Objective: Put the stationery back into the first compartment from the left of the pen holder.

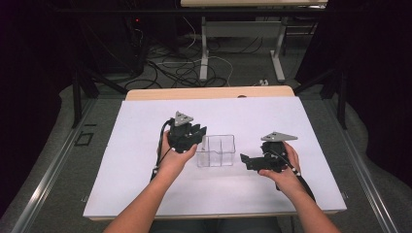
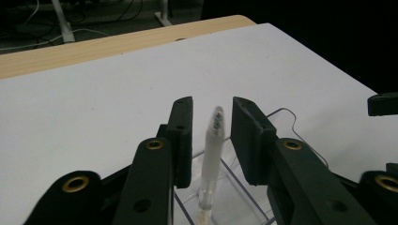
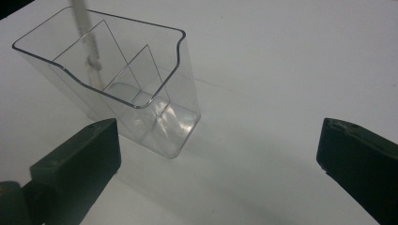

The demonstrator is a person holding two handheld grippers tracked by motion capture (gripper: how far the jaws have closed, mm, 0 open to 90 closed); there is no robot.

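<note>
- Standing upright in the clear holder [image 1: 216,151], the pen [image 2: 210,157] rests its lower end in a compartment at the holder's left end, beside the left gripper [image 1: 194,134].
- Left gripper [image 2: 212,136]: jaws parted, one on each side of the pen. A gap shows on both sides, so I judge the pen not clamped. Its top looks blurred.
- Key relation: the pen's long axis runs near vertical, rising between the left jaws and leaning slightly away from the camera. The jaw faces lie parallel to it, so closing would catch the upper shaft; lifting away would leave it in the holder.
- Right gripper [image 1: 248,160]: jaws wide open, holding nothing. It lies just right of the holder, apart from it, pointing at it.
- In the right gripper view the holder [image 3: 117,79] sits ahead, towards the left jaw, with thin dividers inside; the pen [image 3: 87,37] shows in the far compartment.
- Nearer hand: the left, clearly; the right is placed to steady the holder.
- Obstructions: the holder's rim and dividers close round the pen's lower part. Any sideways pull could tip the light holder.
- Surroundings: white table [image 1: 145,121], otherwise bare near the work; cables [image 1: 184,68] on the floor beyond, well apart.
</note>
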